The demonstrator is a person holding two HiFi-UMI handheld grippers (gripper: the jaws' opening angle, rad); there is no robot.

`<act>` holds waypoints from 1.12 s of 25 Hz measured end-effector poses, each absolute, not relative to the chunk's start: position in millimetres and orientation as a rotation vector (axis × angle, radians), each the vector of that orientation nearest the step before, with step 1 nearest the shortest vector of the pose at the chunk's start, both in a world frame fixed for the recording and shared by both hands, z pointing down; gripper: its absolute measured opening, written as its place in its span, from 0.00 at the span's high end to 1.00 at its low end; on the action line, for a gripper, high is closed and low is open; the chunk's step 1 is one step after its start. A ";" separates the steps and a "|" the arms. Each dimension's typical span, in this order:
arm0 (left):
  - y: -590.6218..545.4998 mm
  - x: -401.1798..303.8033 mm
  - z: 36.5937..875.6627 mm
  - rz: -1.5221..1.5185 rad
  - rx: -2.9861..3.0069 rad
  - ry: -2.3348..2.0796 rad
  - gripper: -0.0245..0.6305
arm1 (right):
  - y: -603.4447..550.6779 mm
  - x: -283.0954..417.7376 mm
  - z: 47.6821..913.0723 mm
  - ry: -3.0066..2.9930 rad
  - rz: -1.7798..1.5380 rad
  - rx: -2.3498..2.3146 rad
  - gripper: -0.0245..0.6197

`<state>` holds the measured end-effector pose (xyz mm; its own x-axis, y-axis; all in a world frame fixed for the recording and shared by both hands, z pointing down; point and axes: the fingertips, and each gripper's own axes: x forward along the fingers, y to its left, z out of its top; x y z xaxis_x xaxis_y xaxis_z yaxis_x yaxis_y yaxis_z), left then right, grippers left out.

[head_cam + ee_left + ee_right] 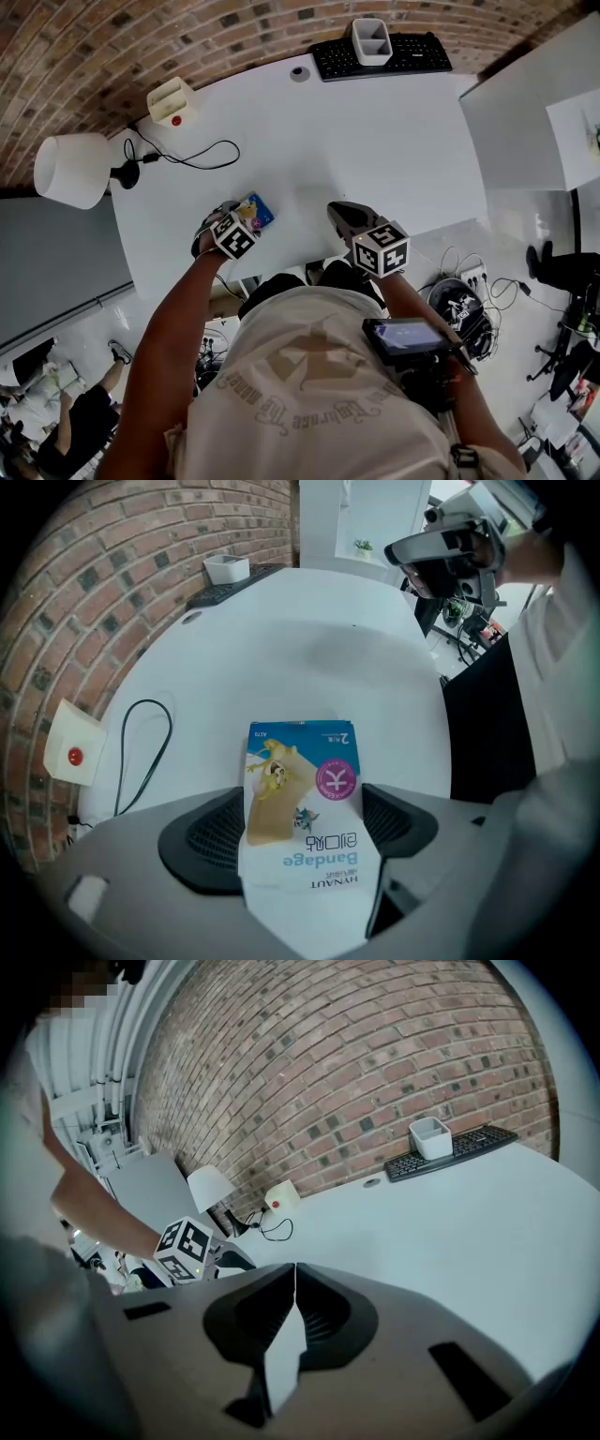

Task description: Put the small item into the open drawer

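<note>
Your left claw (302,797) clamps a flat blue-and-white cardboard bandage box (302,757) between ribbed black pads (211,832), near the front edge of the smooth, curved white tabletop (309,658). Your right claw (294,1274) hangs alongside, jaws pressed together on nothing. Beyond stand a black keyboard (380,58), a white square plastic cup (371,39) and a rough red brick wall (141,37).
</note>
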<state>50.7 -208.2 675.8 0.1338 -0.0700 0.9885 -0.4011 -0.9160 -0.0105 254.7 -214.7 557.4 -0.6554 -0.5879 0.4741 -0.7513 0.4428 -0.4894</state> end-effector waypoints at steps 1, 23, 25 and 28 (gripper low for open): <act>-207.4 50.7 673.9 1.852 2.159 -0.470 0.37 | -215.7 252.2 556.6 -2.467 1.011 1.154 0.95; -167.2 -8.5 624.1 1.587 2.087 -0.911 0.37 | -220.7 124.7 549.7 -2.601 0.915 0.654 0.95; -159.4 -14.9 622.0 1.564 2.070 -0.940 0.37 | -217.6 113.4 550.0 -2.603 0.912 0.608 0.95; -145.2 -25.8 620.9 1.544 2.038 -0.979 0.37 | -212.2 99.4 552.6 -2.601 0.913 0.547 0.95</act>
<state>-25.8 -145.2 620.9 0.1441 -0.2890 0.9464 -0.7325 -0.6742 -0.0943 99.4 -212.2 552.6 -0.8720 -0.2451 0.4237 -0.4561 0.7208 -0.5218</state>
